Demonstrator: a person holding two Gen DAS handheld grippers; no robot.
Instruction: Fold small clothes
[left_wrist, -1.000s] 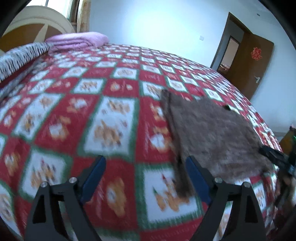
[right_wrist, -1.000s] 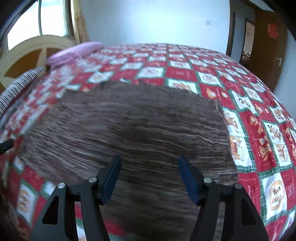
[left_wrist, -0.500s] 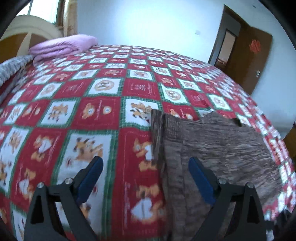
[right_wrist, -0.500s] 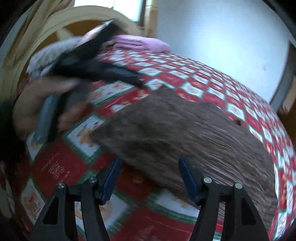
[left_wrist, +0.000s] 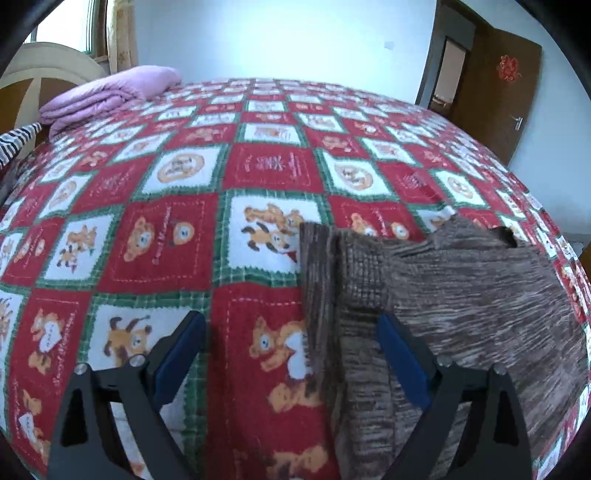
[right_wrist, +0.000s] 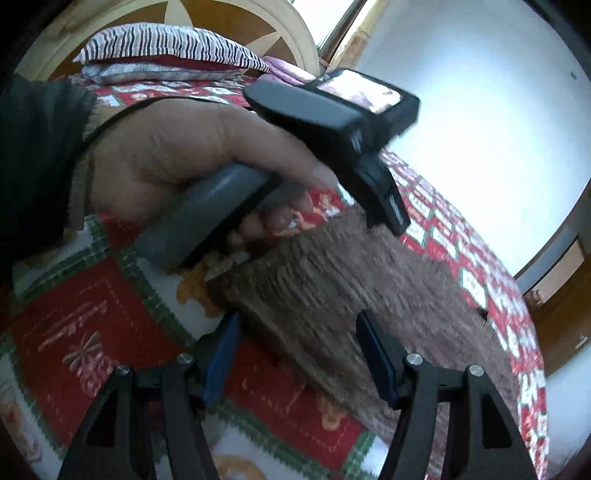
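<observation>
A brown knit garment (left_wrist: 461, 306) lies flat on the red, white and green patterned bedspread (left_wrist: 184, 229), with a folded strip along its left edge. My left gripper (left_wrist: 291, 354) is open and empty, low over that left edge; its right finger is over the knit. In the right wrist view the same garment (right_wrist: 351, 295) lies ahead. My right gripper (right_wrist: 295, 354) is open and empty, just above the garment's near edge. The hand holding the left gripper's body (right_wrist: 332, 122) fills the upper left of that view.
A folded lilac blanket (left_wrist: 107, 96) and a striped pillow (right_wrist: 166, 48) lie by the wooden headboard (right_wrist: 229, 22). A brown door (left_wrist: 495, 92) stands open at the far right. The bedspread stretches wide to the left of the garment.
Both grippers have swung around the garment. The left came closer to its left edge. The right turned left, so the left hand and gripper now fill its view.
</observation>
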